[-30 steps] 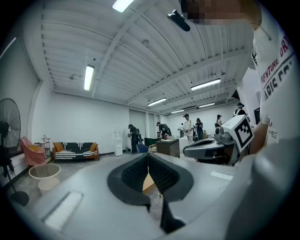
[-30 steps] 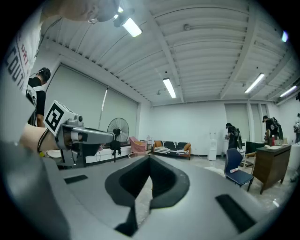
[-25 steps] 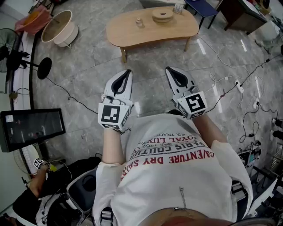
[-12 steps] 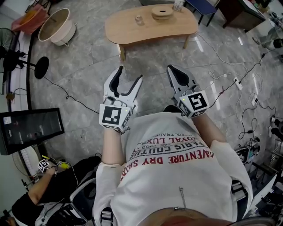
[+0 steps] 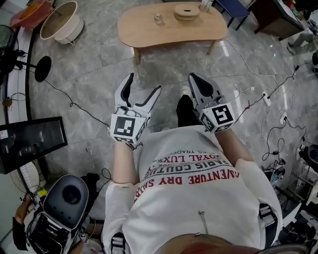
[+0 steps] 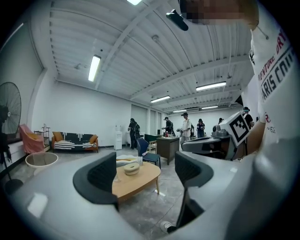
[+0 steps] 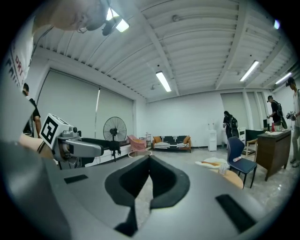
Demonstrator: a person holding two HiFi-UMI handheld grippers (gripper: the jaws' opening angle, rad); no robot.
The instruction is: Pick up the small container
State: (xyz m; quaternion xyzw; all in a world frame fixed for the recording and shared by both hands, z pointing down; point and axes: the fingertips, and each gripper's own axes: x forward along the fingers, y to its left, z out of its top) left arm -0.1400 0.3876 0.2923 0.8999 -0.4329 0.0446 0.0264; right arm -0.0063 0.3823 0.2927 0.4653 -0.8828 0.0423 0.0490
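The small pale container point(image 5: 158, 19) stands on the low wooden table point(image 5: 149, 32) at the top of the head view, far ahead of both grippers. Beside it on the table are a round wooden dish point(image 5: 187, 11) and a clear cup point(image 5: 204, 6). My left gripper point(image 5: 144, 83) is held in front of my chest with its jaws opening and nothing between them; in the left gripper view point(image 6: 146, 171) the table point(image 6: 140, 183) shows through the gap. My right gripper point(image 5: 192, 77) is shut and empty, its jaws meeting in the right gripper view point(image 7: 149, 164).
A beige tub point(image 5: 59, 20) and a fan base point(image 5: 42, 69) stand on the floor at left, with a dark monitor point(image 5: 30, 144) and a grey round stool point(image 5: 69, 196) below them. Cables and a power strip point(image 5: 269, 97) run across the floor at right. A blue chair point(image 5: 233, 7) stands by the table's far right.
My left gripper's jaws have gone from shut to wide apart. Both grippers and the view have moved a little nearer the table; my right gripper stays shut.
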